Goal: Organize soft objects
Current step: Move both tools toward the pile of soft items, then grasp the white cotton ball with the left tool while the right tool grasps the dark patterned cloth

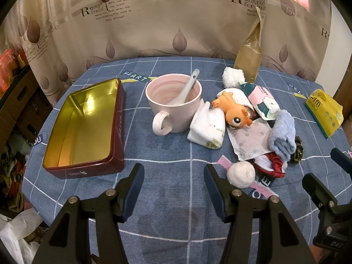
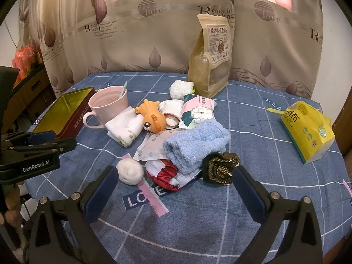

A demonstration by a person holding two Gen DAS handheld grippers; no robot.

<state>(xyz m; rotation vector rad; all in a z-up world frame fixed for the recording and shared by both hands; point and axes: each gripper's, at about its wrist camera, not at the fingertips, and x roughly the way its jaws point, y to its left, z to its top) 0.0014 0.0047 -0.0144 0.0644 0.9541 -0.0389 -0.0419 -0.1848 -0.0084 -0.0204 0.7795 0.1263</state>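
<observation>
A pile of soft things lies mid-table: a blue towel (image 2: 195, 145), a white folded cloth (image 2: 124, 129), a white cotton ball (image 2: 129, 171), a red-and-white cloth (image 2: 165, 173), a white fluffy roll (image 2: 181, 89), an orange rubber toy (image 2: 151, 115) and tissue packs (image 2: 197, 112). An open red tin (image 1: 83, 127) with a gold inside stands at the left. My left gripper (image 1: 173, 173) hovers open over bare cloth between the tin and the cotton ball (image 1: 242, 175). My right gripper (image 2: 173, 182) is open, just in front of the pile, with nothing between its fingers.
A pink mug (image 1: 173, 105) with a white spoon stands beside the tin. A tall brown food pouch (image 2: 211, 59) stands at the back, a yellow tissue pack (image 2: 308, 129) at the right. A dark patterned bundle (image 2: 222, 169) lies by the towel. Curtain behind; shelf clutter at left.
</observation>
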